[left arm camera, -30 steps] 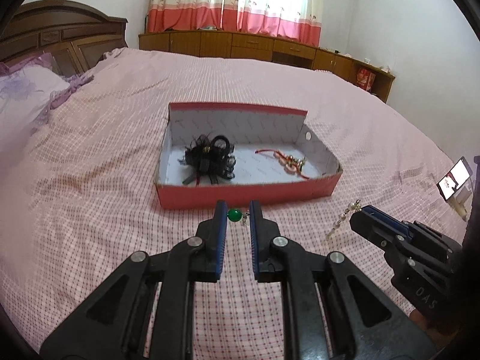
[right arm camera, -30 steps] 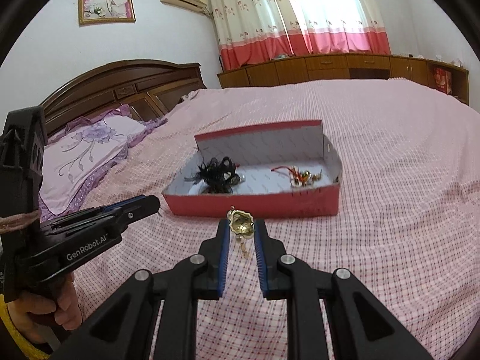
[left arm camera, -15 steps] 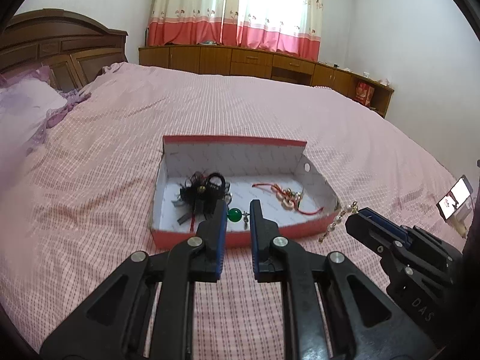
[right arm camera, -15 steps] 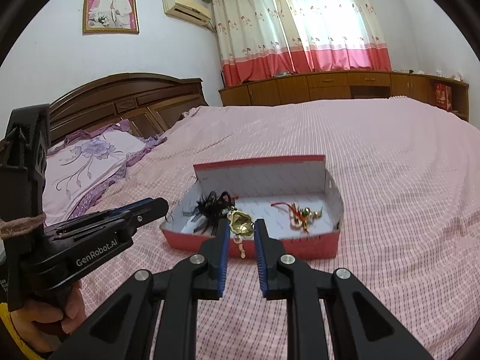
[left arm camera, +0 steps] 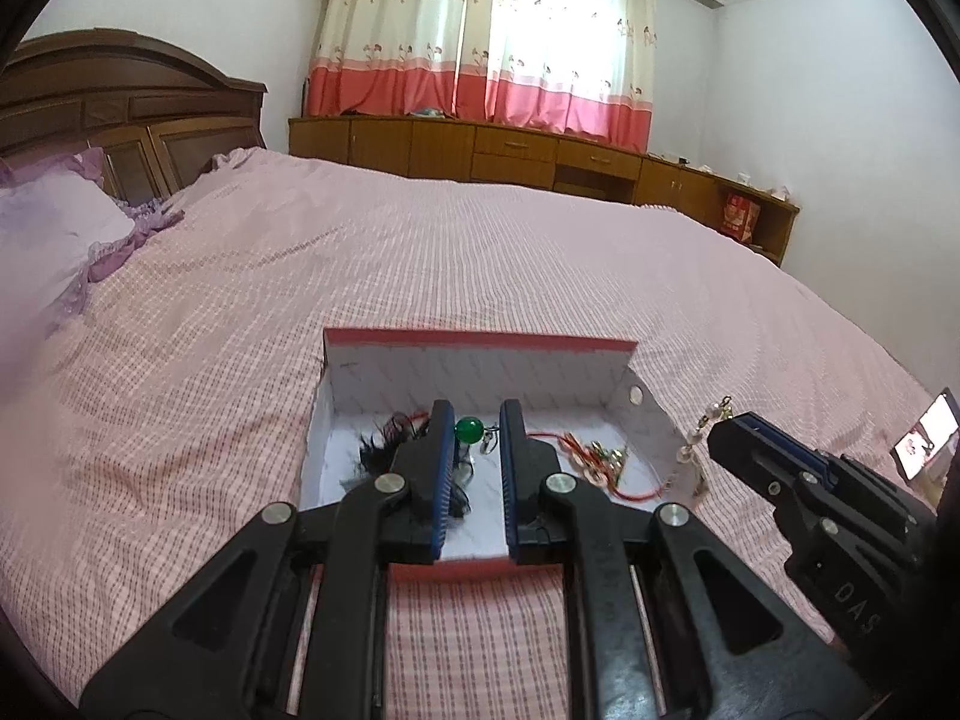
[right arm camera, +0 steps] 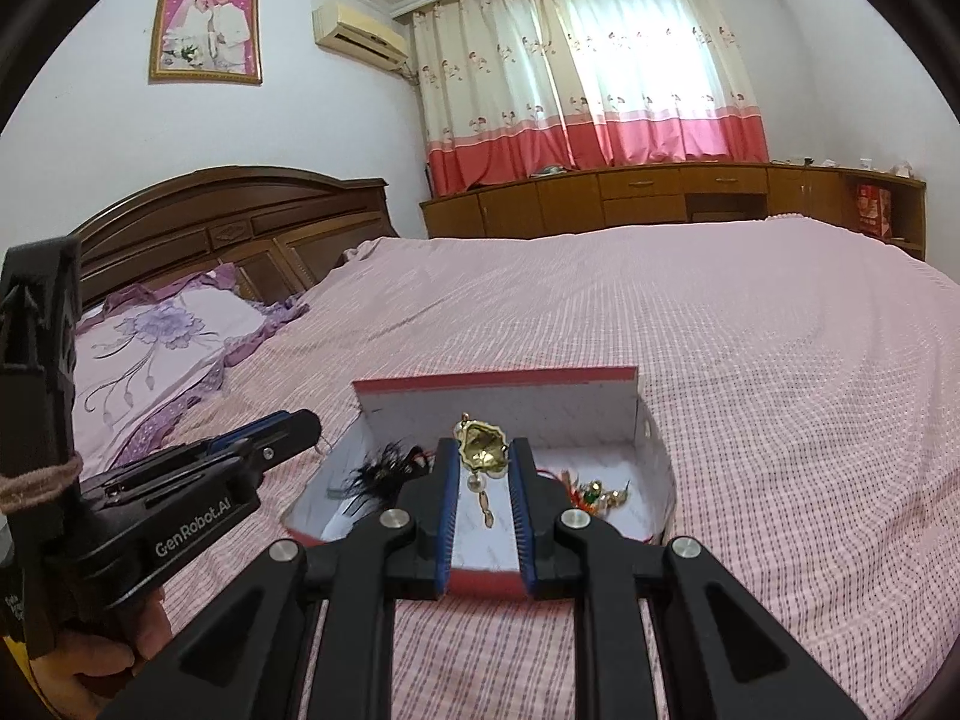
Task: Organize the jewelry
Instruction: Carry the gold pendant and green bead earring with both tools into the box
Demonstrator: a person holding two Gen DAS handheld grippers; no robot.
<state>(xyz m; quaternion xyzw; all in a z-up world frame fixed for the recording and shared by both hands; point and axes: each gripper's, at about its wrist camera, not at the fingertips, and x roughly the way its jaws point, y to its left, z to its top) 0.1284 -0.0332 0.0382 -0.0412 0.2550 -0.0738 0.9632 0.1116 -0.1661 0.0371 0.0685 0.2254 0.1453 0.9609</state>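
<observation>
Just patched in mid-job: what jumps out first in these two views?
The left tongs pinch a green-bead piece and the right tongs a gold pendant, both above the open red box on the pink bed. A black feathered piece already lies in the box's left half.

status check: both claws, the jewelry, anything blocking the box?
Left claw shut on green-bead earring. Right claw shut on gold pendant earring. Both over open red cardboard box. Nothing blocking.
</observation>
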